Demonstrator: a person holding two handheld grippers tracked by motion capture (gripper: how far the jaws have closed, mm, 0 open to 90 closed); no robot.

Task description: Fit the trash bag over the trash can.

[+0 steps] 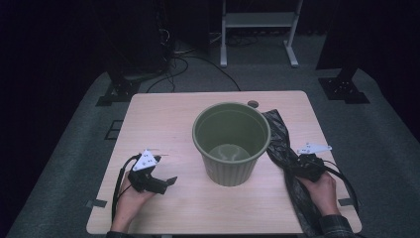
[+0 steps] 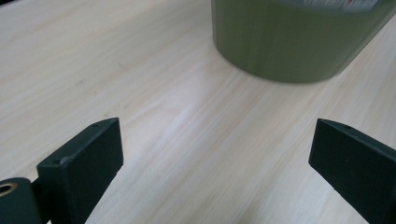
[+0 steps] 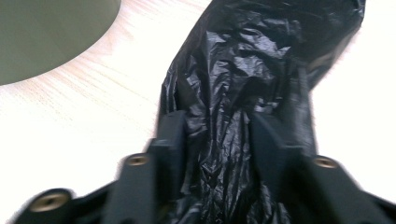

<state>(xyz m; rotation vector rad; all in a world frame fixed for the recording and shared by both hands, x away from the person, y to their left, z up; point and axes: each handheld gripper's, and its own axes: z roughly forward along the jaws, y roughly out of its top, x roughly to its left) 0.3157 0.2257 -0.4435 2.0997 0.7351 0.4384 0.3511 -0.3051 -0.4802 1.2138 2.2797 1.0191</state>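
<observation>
the crumpled black plastic bin bag (image 1: pixel 287 148) lies in a long strip on the pale wood-grain table (image 1: pixel 163 124), just right of the ribbed olive-green plastic bin (image 1: pixel 231 144) and touching or nearly touching its side; its near end runs off the table's front edge. the right gripper (image 3: pixel 217 126) sits over the strip's middle w/ jaws drawn in on a bunched fold of the film, pads pressing it from both sides, so it's pinching the bag. gripping mid-length prob gives a handle to lift and shake it open. the left gripper (image 2: pixel 215 154) rests low over bare table left of the bin, jaws spread wide, nothing between them, aimed at the bin's base. likely waiting to steady the bin or take the bag's other edge. bin stands upright, mouth open, looks empty, ready for lining.
</observation>
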